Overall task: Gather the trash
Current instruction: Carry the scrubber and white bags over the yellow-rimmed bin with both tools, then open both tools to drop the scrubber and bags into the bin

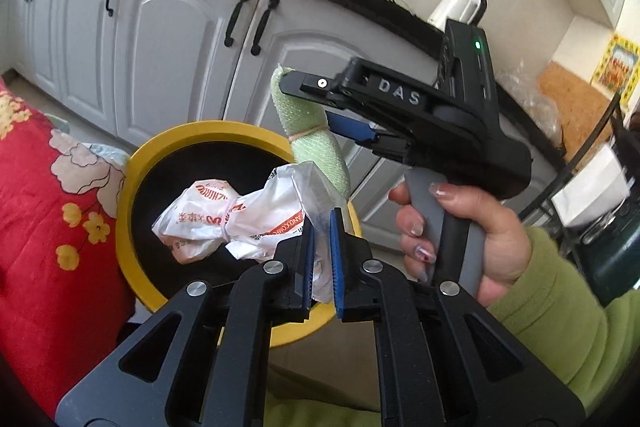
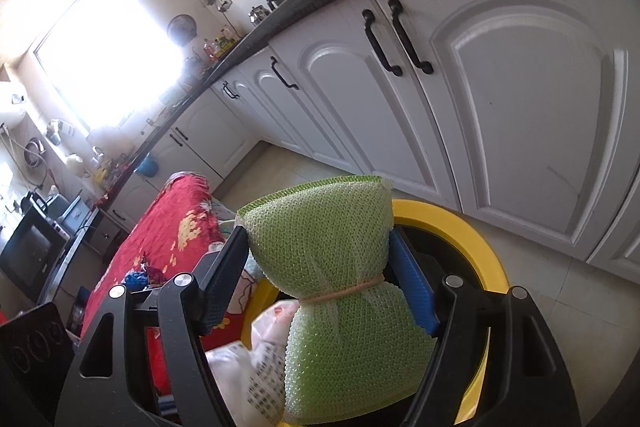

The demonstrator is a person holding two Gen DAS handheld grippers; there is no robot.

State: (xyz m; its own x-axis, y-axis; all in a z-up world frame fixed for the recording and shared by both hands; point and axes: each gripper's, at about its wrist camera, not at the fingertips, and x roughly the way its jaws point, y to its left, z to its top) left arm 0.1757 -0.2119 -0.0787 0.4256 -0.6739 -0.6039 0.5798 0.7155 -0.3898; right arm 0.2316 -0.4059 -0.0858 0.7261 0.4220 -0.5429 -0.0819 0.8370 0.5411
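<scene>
A crumpled white plastic bag (image 1: 216,219) with orange print hangs over the mouth of a round yellow bin (image 1: 132,179). My left gripper (image 1: 322,223) is shut on the bag's clear tail. A green mesh scouring sponge (image 2: 340,347), cinched by a rubber band, stands between the fingers of my right gripper (image 2: 316,231), whose pads press its sides. In the left wrist view that sponge (image 1: 316,155) stands upright just past the bin's far rim, gripped by the right gripper (image 1: 308,107). The bin (image 2: 472,231) and the bag (image 2: 256,355) lie under the sponge.
White cabinet doors (image 1: 168,43) with black handles run close behind the bin under a dark counter. A red floral cloth (image 1: 44,211) covers a surface left of the bin. A hand in a green sleeve (image 1: 560,299) holds the right gripper's handle. A chair frame (image 1: 592,147) stands at right.
</scene>
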